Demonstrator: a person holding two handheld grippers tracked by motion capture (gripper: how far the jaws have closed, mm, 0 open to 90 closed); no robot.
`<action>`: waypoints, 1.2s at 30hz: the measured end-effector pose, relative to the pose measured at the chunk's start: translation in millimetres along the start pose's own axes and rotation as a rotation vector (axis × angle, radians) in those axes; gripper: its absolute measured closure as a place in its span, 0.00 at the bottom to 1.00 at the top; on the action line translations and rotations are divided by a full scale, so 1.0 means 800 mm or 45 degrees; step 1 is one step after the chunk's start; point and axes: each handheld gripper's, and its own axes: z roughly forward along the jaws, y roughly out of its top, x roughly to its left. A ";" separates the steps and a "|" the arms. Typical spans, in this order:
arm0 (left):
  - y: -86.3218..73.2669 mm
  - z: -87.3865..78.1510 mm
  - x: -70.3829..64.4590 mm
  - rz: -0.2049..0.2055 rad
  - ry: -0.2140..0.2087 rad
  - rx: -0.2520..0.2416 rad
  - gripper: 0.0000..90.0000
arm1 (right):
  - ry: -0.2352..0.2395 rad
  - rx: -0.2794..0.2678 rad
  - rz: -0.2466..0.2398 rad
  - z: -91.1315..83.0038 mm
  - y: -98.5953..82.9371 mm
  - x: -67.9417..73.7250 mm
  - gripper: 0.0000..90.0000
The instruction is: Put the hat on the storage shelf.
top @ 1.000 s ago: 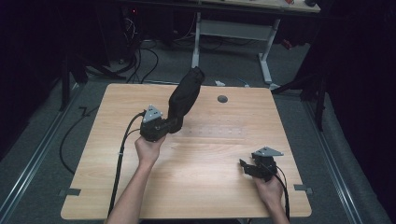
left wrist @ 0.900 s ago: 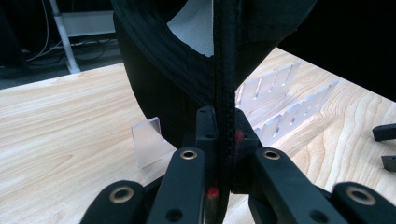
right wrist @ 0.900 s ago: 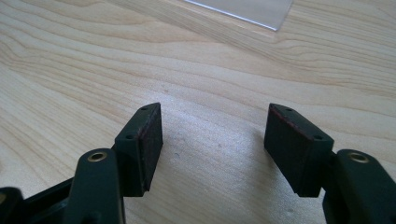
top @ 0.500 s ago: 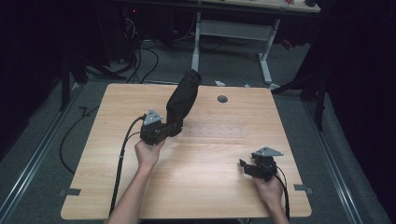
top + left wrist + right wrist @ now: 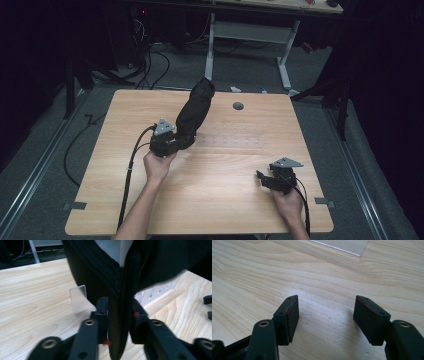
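In the high view, a black fabric pouch [image 5: 194,112] is seen held up off the wooden bench [image 5: 215,170], gripped at its lower end by the left hand-held gripper [image 5: 172,142]. The pouch is tilted, rising from the gripper away from the person and slightly to the right, with its upper end over the far part of the bench. The left hand [image 5: 157,167] is wrapped around the gripper's body just below it. A faint clear strip [image 5: 227,141] is made out lying flat on the bench just right of the pouch's lower end. Near the far edge a round grey cable hole [image 5: 238,106] is seen. The right hand-held gripper [image 5: 264,178] is held low at the near right corner, well apart from the pouch, its jaws pointed left.

In the left gripper view, the pouch [image 5: 120,290] is caught between the two jaws, which are closed narrowly on a folded, ribbed edge of the fabric. The fabric is seen rising straight up from the pads. A clear plastic piece [image 5: 80,300] is seen behind the jaws on the bench.

In the right gripper view, the jaws are spread wide with nothing between them, bare wood grain beneath. A corner of clear plastic sheet [image 5: 342,246] is seen at the top edge.

No brand, label or writing can be read in any view.
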 end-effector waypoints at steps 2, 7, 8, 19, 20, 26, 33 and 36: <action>0.002 -0.002 -0.001 0.002 0.006 -0.009 0.69 | 0.000 0.000 0.000 0.000 0.000 0.000 0.42; 0.006 -0.007 -0.004 0.006 0.010 -0.017 0.59 | 0.000 0.001 0.004 0.000 0.000 0.000 0.42; 0.006 -0.008 -0.004 0.008 0.010 -0.018 0.57 | 0.000 0.000 0.000 0.000 0.000 0.000 0.42; 0.007 -0.023 -0.005 0.032 0.034 0.031 0.48 | 0.000 0.000 0.000 0.000 0.000 0.000 0.42; 0.007 -0.025 -0.004 0.038 0.037 0.035 0.47 | 0.000 0.000 0.000 0.000 0.000 0.000 0.42; 0.010 -0.038 -0.001 0.018 0.037 0.020 0.47 | 0.000 0.000 0.000 0.000 0.000 0.000 0.42; 0.012 -0.051 0.001 -0.009 0.038 0.003 0.47 | 0.000 0.001 0.004 0.000 0.000 0.000 0.42; 0.011 -0.057 0.003 -0.016 0.046 0.005 0.47 | 0.000 0.000 0.000 0.000 0.000 0.000 0.42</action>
